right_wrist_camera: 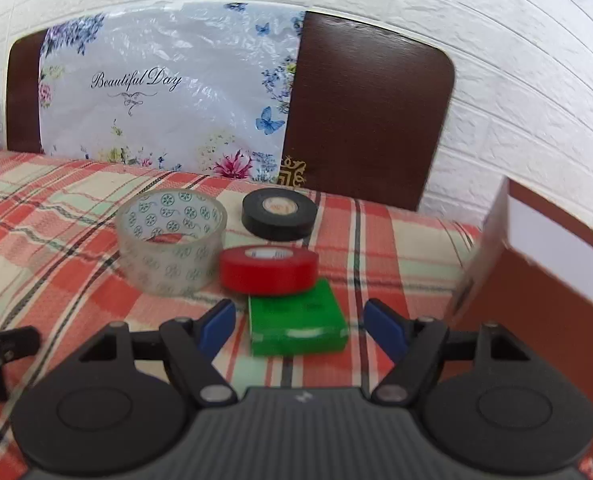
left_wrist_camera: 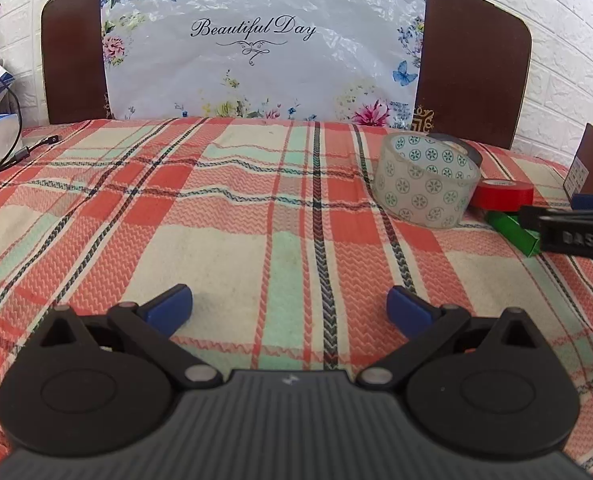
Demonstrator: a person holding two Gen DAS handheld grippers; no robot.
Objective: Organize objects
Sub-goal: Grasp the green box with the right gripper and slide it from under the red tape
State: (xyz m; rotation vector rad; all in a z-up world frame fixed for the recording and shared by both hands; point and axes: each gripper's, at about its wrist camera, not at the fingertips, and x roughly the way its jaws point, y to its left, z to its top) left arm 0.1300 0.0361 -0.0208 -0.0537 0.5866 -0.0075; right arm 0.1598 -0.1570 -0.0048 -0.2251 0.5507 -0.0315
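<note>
Nearest the right wrist camera, the right gripper [right_wrist_camera: 294, 322] hangs with its blue fingers [right_wrist_camera: 216, 326] spread wide, released, one on each side of a green box [right_wrist_camera: 296, 326] lying flat on the plaid cloth [right_wrist_camera: 56, 280]. Red tape [right_wrist_camera: 268, 270] rests partly on the box's far edge. Clear patterned tape [right_wrist_camera: 172, 240] stands just left of the red roll, with black tape [right_wrist_camera: 279, 215] behind. At right stands a brown cardboard box [right_wrist_camera: 544, 280]. Over bare cloth, the left gripper [left_wrist_camera: 289, 308] is released too, holding nothing, with all 3 tapes off to its right.
</note>
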